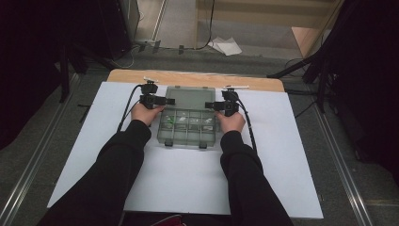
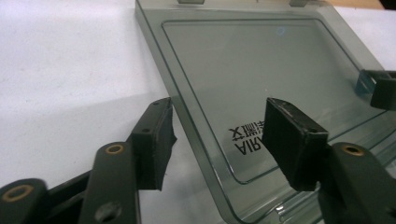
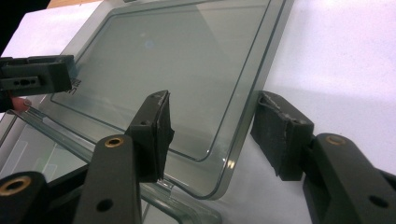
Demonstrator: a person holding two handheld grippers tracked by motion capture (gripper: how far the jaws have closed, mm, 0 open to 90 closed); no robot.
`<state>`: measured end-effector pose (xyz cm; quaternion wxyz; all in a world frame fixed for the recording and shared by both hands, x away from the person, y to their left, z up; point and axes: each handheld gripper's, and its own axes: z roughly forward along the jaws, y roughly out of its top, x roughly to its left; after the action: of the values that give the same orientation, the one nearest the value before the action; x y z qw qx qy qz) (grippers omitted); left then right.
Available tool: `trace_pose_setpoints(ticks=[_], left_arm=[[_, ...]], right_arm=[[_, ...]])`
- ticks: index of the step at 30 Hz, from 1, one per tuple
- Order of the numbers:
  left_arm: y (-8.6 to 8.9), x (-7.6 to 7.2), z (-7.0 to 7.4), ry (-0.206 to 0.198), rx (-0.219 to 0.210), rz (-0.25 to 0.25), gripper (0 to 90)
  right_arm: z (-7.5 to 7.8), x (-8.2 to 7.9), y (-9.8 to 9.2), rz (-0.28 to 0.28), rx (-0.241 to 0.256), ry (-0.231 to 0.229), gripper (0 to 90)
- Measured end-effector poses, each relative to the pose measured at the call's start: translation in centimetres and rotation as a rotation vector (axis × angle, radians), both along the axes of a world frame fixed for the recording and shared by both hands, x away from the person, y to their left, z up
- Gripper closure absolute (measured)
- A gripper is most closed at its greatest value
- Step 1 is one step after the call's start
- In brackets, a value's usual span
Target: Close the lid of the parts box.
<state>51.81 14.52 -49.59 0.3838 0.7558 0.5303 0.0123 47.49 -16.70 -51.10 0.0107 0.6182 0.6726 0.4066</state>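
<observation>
- Here, a clear compartment box (image 1: 187,127) sits on the white board (image 1: 282,165) covering the bench, near the board's far edge and midway between its side edges.
- Its lid (image 1: 190,98) is swung open and lies back flat toward the far edge.
- The left gripper (image 1: 165,100) straddles the lid's left rim; in the left gripper view (image 2: 217,135) its jaws stand apart, one on each side of the rim, not pressing.
- The right gripper (image 1: 210,105) straddles the right rim; in the right gripper view (image 3: 210,128) its jaws are likewise spread, clear of the plastic.
- Small items lie in the compartments, too small to identify.
</observation>
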Motion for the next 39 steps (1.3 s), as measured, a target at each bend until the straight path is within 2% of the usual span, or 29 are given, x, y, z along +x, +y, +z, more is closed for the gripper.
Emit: trace_pose_setpoints(ticks=[4,6,9,11,15,17,21,24,27,29,32,38,39], left_arm=[[0.2,0.1,0.0,0.02,-0.015,0.007,45.9],[0.4,0.3,-0.1,0.066,-0.079,0.019,48.1],[0.3,0.3,-0.1,0.051,-0.065,0.006,48.2],[0.4,0.3,-0.1,0.055,-0.071,0.002,48.3],[0.5,0.2,0.2,0.016,-0.067,-0.009,51.5],[0.6,0.1,0.5,-0.016,-0.053,-0.026,53.8],[0.8,0.0,1.0,-0.041,-0.044,-0.027,58.0],[1.0,-0.1,1.3,-0.047,-0.05,-0.03,61.6],[1.3,-0.2,1.5,-0.073,-0.055,-0.043,65.5],[1.3,-0.3,1.7,-0.091,-0.041,-0.052,66.6],[1.4,-0.4,1.8,-0.096,-0.038,-0.058,67.0],[1.5,-0.4,1.8,-0.094,-0.046,-0.066,67.3],[1.5,-0.4,1.9,-0.104,-0.04,-0.069,67.2]], right_arm=[[0.0,0.0,0.1,-0.005,0.006,0.0,48.4],[0.0,0.0,0.0,-0.002,0.008,-0.001,48.8],[0.1,0.0,0.1,-0.006,0.0,-0.012,48.9],[0.1,0.0,0.1,0.001,0.001,-0.009,48.9],[0.3,-0.1,0.2,-0.006,-0.008,-0.024,49.3],[0.5,-0.2,0.2,0.001,-0.012,-0.031,50.1],[0.9,-0.3,0.1,0.009,-0.033,-0.055,51.7],[1.0,-0.4,0.0,0.009,-0.019,-0.065,52.0],[1.2,-0.4,-0.1,0.016,-0.011,-0.078,52.3],[1.3,-0.4,-0.1,0.021,-0.011,-0.09,50.8],[1.3,-0.2,0.0,0.053,-0.03,-0.107,47.3],[1.7,0.3,-0.3,0.045,0.007,-0.131,45.4],[1.9,0.4,-0.3,0.043,0.015,-0.13,46.0]])
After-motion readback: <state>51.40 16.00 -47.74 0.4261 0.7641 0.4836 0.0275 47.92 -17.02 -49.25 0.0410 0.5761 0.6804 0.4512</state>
